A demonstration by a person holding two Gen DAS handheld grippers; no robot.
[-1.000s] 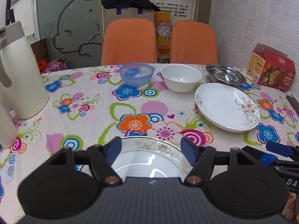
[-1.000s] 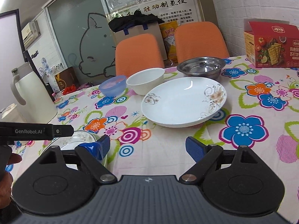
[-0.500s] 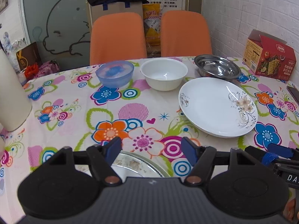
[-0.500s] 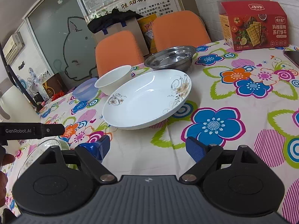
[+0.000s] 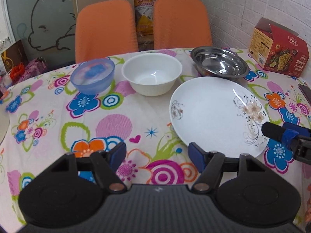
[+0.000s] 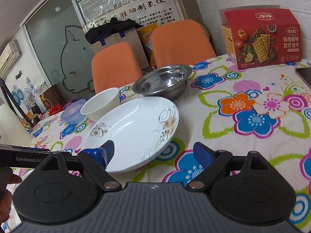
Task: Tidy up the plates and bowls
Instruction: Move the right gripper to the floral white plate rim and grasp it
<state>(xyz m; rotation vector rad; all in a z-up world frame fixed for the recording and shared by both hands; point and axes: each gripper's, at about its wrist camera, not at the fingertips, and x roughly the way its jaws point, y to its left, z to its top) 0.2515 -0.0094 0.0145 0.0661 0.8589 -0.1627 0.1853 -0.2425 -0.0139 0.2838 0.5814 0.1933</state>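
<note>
A large white floral plate lies on the flowered tablecloth. Behind it stand a white bowl, a blue plastic bowl and a steel bowl. My left gripper is open and empty, above the cloth just left of the plate's near edge. My right gripper is open and empty at the plate's near right rim, its left finger over the plate; it also shows at the right of the left wrist view.
A red cracker box stands at the far right by the brick wall. Two orange chairs stand behind the table. A dark phone lies at the right edge. A glass plate's rim shows at lower left.
My left gripper has moved forward off the glass plate, toward the white plate. My right gripper has moved forward to the white plate's rim. Both stay open.
</note>
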